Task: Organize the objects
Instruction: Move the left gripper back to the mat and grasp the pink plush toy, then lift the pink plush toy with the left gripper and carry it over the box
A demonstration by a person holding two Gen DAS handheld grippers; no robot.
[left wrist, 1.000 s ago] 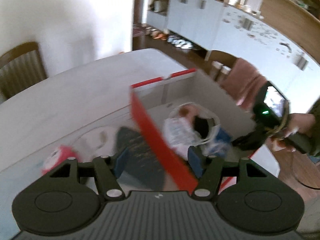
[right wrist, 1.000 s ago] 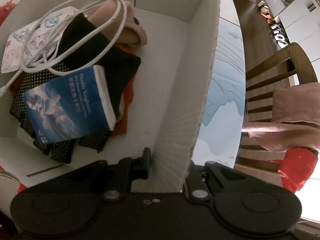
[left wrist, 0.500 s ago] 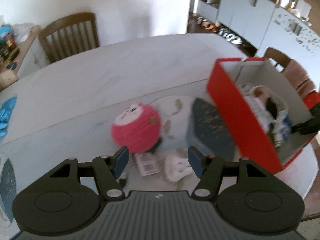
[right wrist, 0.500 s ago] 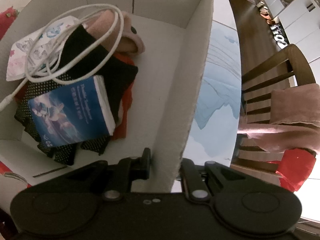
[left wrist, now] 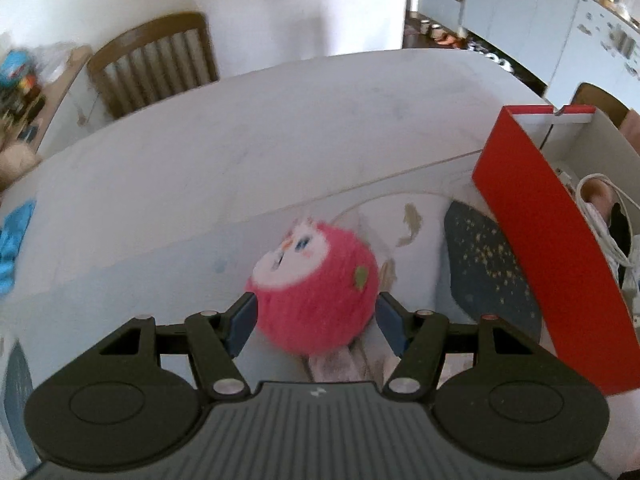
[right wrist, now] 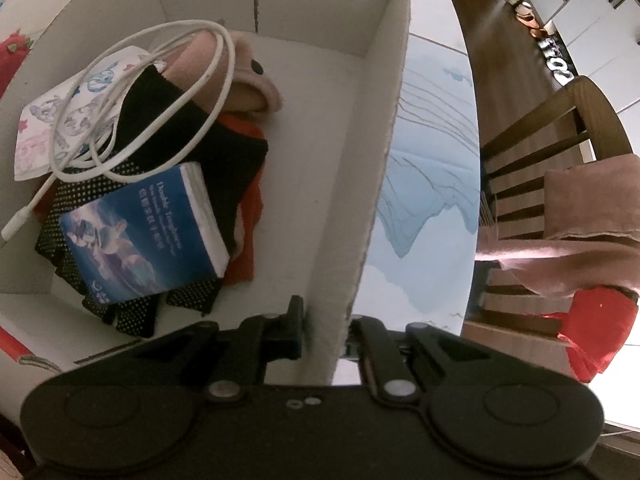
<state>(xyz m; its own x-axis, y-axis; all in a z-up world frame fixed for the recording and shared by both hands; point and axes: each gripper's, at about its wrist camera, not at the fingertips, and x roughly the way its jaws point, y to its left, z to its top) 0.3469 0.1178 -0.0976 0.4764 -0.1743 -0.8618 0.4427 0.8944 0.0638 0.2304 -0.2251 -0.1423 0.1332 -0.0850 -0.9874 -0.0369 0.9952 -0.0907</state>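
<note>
Left gripper [left wrist: 316, 322]: fingers spread wide either side of pink plush owl [left wrist: 316, 288], contact not clear. Owl sits on table [left wrist: 280, 128], left of red box [left wrist: 552, 264]. Right gripper [right wrist: 326, 326]: fingers clamped on box wall [right wrist: 376, 184]. Box holds white cable [right wrist: 160, 92], blue book [right wrist: 140, 236], dark fabric [right wrist: 224, 152].

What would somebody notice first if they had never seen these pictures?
Probably the fluffy pink owl toy, sitting on the table between the open fingers of the left gripper. Next, the red box to its right, with a blue book and a looped white cable lying on clothes inside. The right gripper pinches the box's wall.
</note>
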